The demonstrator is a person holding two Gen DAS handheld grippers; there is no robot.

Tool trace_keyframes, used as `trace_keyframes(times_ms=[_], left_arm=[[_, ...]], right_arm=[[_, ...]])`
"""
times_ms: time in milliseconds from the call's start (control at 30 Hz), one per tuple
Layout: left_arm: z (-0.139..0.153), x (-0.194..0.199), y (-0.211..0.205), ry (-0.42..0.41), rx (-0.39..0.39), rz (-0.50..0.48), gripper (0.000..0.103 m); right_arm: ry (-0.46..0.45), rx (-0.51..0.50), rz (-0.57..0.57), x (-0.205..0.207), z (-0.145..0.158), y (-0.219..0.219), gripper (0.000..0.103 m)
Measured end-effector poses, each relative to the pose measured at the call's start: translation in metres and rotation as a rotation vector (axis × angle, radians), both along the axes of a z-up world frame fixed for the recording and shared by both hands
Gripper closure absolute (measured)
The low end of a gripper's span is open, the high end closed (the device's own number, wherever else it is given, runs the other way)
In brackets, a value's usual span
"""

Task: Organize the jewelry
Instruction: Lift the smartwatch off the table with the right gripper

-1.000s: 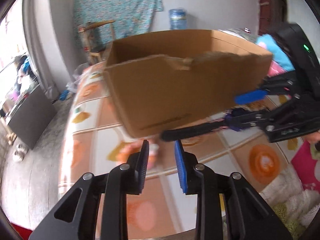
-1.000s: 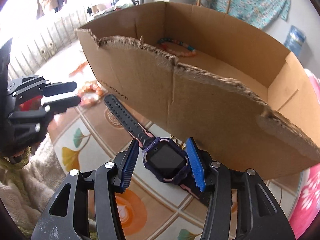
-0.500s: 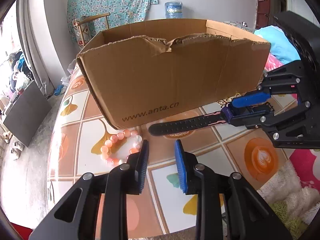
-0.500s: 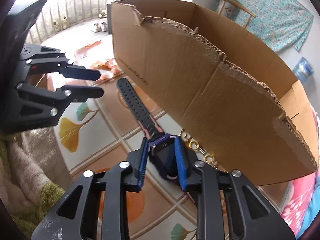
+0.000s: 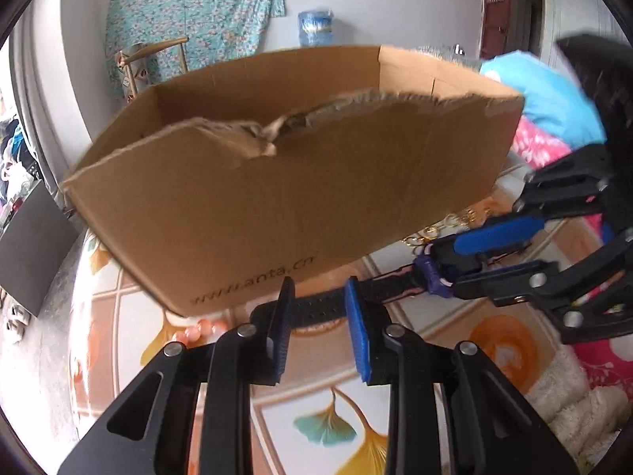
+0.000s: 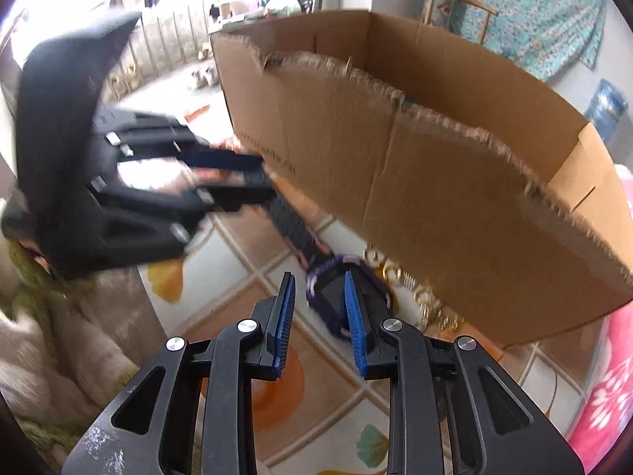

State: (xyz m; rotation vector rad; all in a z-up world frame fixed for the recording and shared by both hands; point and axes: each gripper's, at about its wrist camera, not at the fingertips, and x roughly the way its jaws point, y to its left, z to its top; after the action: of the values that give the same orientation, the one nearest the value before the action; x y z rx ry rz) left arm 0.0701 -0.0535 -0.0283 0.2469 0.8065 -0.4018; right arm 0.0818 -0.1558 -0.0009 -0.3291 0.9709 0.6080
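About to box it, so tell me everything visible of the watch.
The watch has a purple case, dark screen and black perforated strap edged pink, rubbery-looking. It stretches over the patterned table beside the cardboard box, not inside. The case is at the tips of the right gripper, whose jaws have just been opening; grip unclear. The strap's far end passes between the pads of the open left gripper.
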Motion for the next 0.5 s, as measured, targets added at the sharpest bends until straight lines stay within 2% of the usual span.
trace_keyframes(times_ms=[67, 133, 300, 500], left_arm=[[-0.006, 0.005, -0.004, 0.010, 0.036, 0.007, 0.077], [-0.008, 0.007, -0.006, 0.006, 0.051, 0.010, 0.077], [-0.010, 0.004, -0.011, -0.007, 0.087, 0.011, 0.077], [-0.009, 0.002, -0.002, 0.043, 0.032, 0.037, 0.078]], right_arm=[[-0.014, -0.003, -0.006, 0.004, 0.000, 0.003, 0.068], [-0.015, -0.013, -0.009, 0.007, -0.003, 0.004, 0.064], [0.025, -0.060, 0.007, 0.025, -0.014, 0.014, 0.063], [0.019, -0.097, 0.048, 0.016, -0.013, 0.017, 0.061]])
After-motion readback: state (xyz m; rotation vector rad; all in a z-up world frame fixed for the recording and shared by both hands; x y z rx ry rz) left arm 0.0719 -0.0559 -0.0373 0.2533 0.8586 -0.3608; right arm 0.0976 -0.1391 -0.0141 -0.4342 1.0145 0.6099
